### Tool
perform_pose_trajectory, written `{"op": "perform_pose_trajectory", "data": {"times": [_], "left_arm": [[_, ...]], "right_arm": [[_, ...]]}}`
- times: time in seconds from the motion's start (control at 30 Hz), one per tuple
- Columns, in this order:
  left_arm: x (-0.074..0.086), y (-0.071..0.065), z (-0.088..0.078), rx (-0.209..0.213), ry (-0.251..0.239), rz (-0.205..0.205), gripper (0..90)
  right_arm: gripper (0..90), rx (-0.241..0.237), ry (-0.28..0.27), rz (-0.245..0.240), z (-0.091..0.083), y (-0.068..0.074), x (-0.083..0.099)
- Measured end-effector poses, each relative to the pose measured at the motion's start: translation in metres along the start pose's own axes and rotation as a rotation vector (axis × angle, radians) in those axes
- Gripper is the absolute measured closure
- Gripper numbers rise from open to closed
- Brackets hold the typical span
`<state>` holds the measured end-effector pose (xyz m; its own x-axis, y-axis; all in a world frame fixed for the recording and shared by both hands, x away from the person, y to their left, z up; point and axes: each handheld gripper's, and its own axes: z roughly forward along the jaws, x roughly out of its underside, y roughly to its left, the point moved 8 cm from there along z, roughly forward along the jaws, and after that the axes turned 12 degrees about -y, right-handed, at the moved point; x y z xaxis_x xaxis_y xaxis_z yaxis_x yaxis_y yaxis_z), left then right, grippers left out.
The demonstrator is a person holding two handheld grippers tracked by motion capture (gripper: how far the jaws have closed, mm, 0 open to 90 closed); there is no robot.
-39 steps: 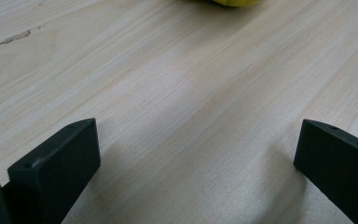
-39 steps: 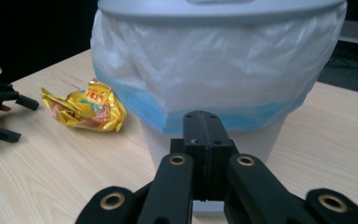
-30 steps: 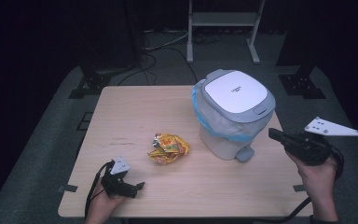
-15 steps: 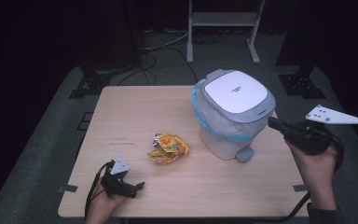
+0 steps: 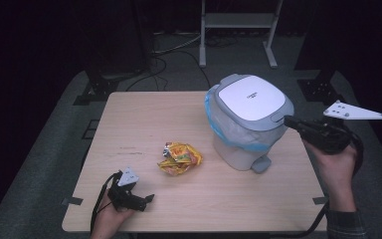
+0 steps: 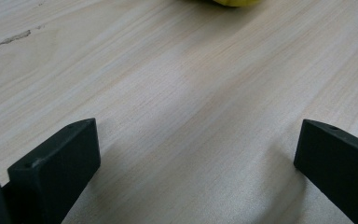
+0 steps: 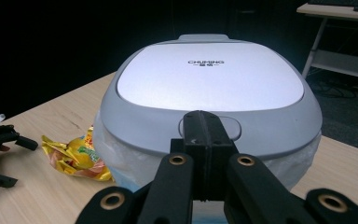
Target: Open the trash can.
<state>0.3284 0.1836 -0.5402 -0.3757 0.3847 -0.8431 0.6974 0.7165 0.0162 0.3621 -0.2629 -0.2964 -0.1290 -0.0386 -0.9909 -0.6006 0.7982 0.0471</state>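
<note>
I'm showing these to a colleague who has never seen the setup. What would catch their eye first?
Likely the grey-lidded bin at the table's right, lid closed, with the right gripper, jaws shut, at its front rim. Then the bright yellow crumpled wrapper mid-table, and the open left gripper resting near the front edge.

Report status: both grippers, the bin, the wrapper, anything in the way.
Left gripper open, low over table. Right gripper shut, at lid button of bin. Lid closed. Wrapper loose on table, nothing blocking it.
</note>
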Motion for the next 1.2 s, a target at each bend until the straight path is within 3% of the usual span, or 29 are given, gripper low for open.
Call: {"op": "perform_pose_trajectory", "data": {"times": [0.5,1.2], "left_arm": [[0.0,0.0,0.0,0.001,0.0,0.001,0.0],[0.0,0.0,0.0,0.0,0.001,0.0,0.0]], "right_arm": [[90.0,0.006,0.031,-0.004,0.021,-0.007,-0.002],[90.0,0.014,0.031,0.004,0.022,-0.007,0.003]]}}
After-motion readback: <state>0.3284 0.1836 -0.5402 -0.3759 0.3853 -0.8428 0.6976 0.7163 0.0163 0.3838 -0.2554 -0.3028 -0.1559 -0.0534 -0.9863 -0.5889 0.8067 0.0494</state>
